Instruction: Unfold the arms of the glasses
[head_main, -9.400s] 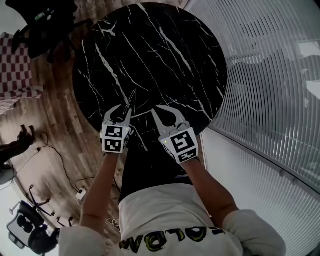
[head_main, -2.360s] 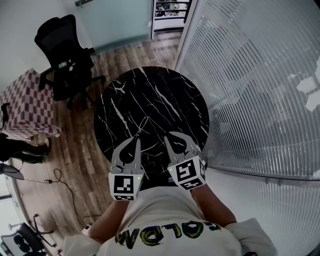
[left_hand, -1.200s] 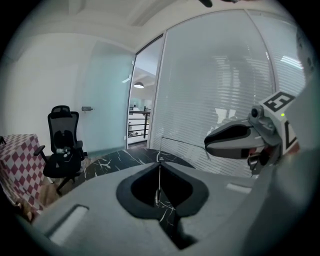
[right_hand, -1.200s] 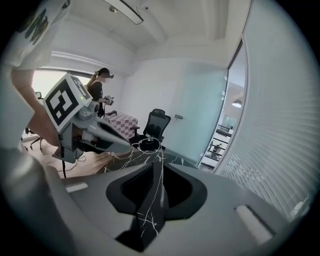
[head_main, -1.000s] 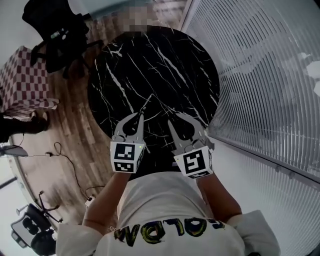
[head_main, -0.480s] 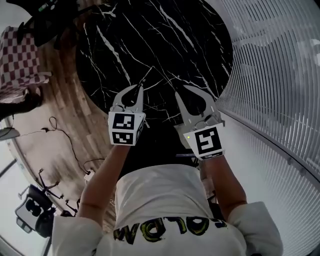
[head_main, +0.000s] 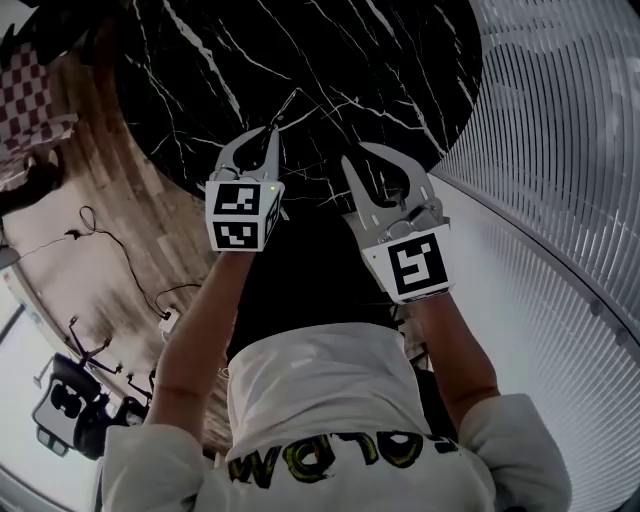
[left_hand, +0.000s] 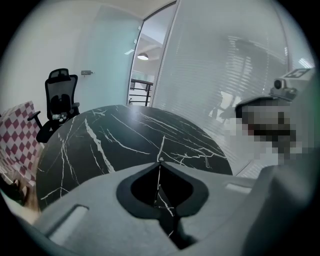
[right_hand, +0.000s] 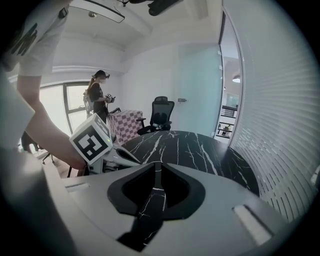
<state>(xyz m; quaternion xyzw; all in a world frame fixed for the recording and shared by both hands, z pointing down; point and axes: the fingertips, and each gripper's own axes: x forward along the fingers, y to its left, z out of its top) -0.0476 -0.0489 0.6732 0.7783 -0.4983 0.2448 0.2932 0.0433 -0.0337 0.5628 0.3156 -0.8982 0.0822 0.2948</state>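
My left gripper (head_main: 272, 132) (left_hand: 160, 160) is shut, its tips pinching a thin pale wire-like piece (head_main: 287, 108) (left_hand: 162, 147) that sticks out past them over the black marble table (head_main: 380, 60) (left_hand: 100, 135). It looks like a glasses arm; I cannot make out any lenses or frame front. My right gripper (head_main: 355, 155) (right_hand: 156, 167) hangs beside it at the table's near edge. Its jaws stand a narrow slit apart with nothing between them. The left gripper's marker cube (right_hand: 91, 140) shows at the left of the right gripper view.
The round table (right_hand: 200, 145) stands beside a slatted glass wall (head_main: 560, 150). Beyond it are a black office chair (left_hand: 59, 100) (right_hand: 161, 112) and a checkered cloth-covered piece (left_hand: 17, 130) (right_hand: 125, 120). A person (right_hand: 97, 92) stands by the window. Cables (head_main: 110, 250) lie on the wooden floor.
Both grippers have sunk toward the table's near edge, and the head view has tipped further down. The left stays shut on the thin piece; the right's slit is unchanged.
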